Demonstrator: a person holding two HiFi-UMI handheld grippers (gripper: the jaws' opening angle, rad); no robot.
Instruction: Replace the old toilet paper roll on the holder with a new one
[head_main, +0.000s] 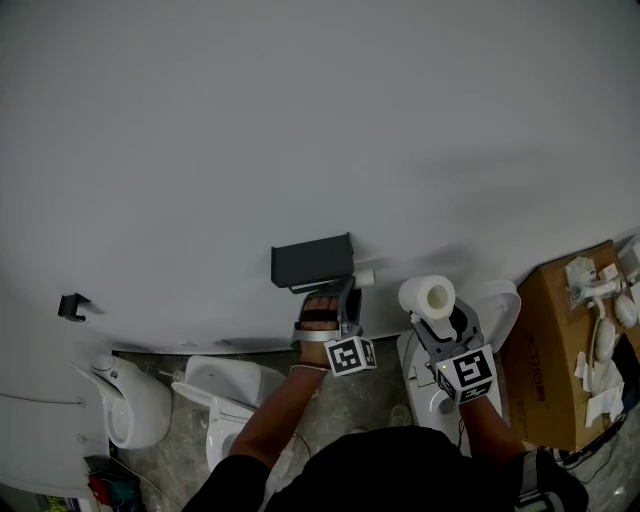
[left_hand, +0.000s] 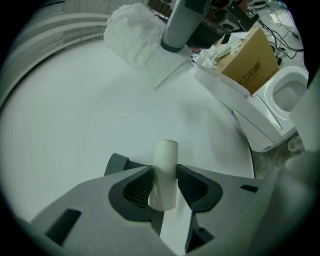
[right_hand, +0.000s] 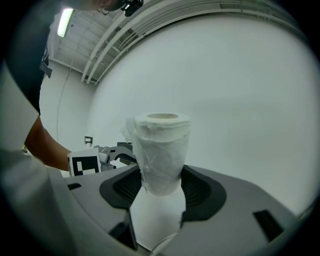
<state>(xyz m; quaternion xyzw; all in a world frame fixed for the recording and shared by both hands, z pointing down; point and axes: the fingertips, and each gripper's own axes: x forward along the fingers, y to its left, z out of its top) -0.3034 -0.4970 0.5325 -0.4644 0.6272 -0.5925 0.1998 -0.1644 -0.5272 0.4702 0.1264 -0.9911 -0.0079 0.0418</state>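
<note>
A dark grey paper holder (head_main: 311, 262) hangs on the white wall. Just below its right end, my left gripper (head_main: 352, 286) is shut on a bare pale cardboard core (head_main: 364, 277). In the left gripper view the core (left_hand: 165, 170) stands upright, pinched between both pads of the left gripper (left_hand: 165, 189). To the right, my right gripper (head_main: 438, 316) is shut on a full white toilet paper roll (head_main: 428, 296). The right gripper view shows that roll (right_hand: 161, 150) upright in the right gripper (right_hand: 161, 186), its hollow end up. The holder's bar is hidden.
A white toilet (head_main: 500, 310) stands under the right gripper, and others (head_main: 225, 395) sit lower left. A brown cardboard box (head_main: 555, 340) with loose items on it stands at right. A small black hook (head_main: 72, 306) is on the wall far left.
</note>
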